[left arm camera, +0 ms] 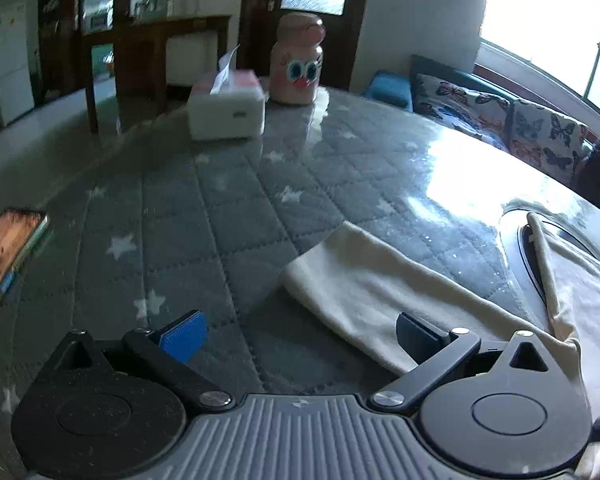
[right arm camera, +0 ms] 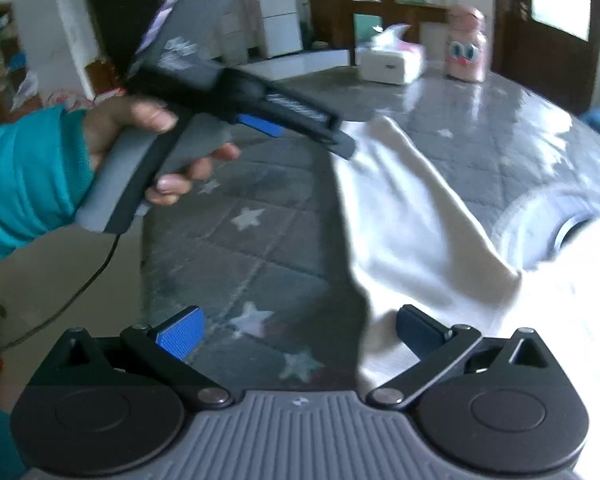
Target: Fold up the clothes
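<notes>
A cream garment [left arm camera: 380, 292] is seen lying on the desk [left arm camera: 228, 216], which is covered with a grey quilted star-patterned cloth under a glossy sheet. One sleeve [right arm camera: 412, 184] is stretched out away from the body of the garment, its cuff end reaching toward the far side of the desk.

The left gripper [left arm camera: 300, 336] is held low over the desk with its fingers spread wide and nothing between them; the sleeve passes just under and beyond the right-hand finger, while bare desk lies ahead of the left-hand one. The right gripper [right arm camera: 298, 332] is likewise wide open and empty, its right-hand finger over the white cloth and its left-hand finger over bare quilting. In the right wrist view the person's left hand [right arm camera: 148, 148] is seen on the handle, with the tool's tip at the sleeve's edge. Such a stance is judged to suit taking hold of, or letting go of, the sleeve; which of the two cannot be told.

Open room is left ahead of the fingers; a tissue box [left arm camera: 226, 106] and a pink jar [left arm camera: 298, 62] stand well beyond, near the far edge.
</notes>
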`<act>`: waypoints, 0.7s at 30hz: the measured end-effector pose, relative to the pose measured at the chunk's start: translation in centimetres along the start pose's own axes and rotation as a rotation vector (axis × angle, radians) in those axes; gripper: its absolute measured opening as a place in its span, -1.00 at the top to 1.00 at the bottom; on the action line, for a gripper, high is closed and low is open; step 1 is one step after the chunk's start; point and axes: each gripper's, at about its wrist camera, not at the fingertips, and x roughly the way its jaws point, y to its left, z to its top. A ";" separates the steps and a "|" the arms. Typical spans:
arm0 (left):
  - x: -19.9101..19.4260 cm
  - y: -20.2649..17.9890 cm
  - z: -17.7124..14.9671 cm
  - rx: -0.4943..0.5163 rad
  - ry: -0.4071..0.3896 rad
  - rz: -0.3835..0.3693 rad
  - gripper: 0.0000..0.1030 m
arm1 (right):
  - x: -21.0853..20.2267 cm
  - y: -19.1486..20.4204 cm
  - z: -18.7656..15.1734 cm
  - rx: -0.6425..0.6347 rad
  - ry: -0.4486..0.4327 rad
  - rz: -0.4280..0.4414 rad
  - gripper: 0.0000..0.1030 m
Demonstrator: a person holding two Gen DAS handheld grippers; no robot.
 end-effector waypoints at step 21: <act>-0.1 -2.2 1.3 -0.085 -0.092 -0.069 0.80 | -11.9 -1.6 -4.5 0.095 -0.104 -0.214 -0.89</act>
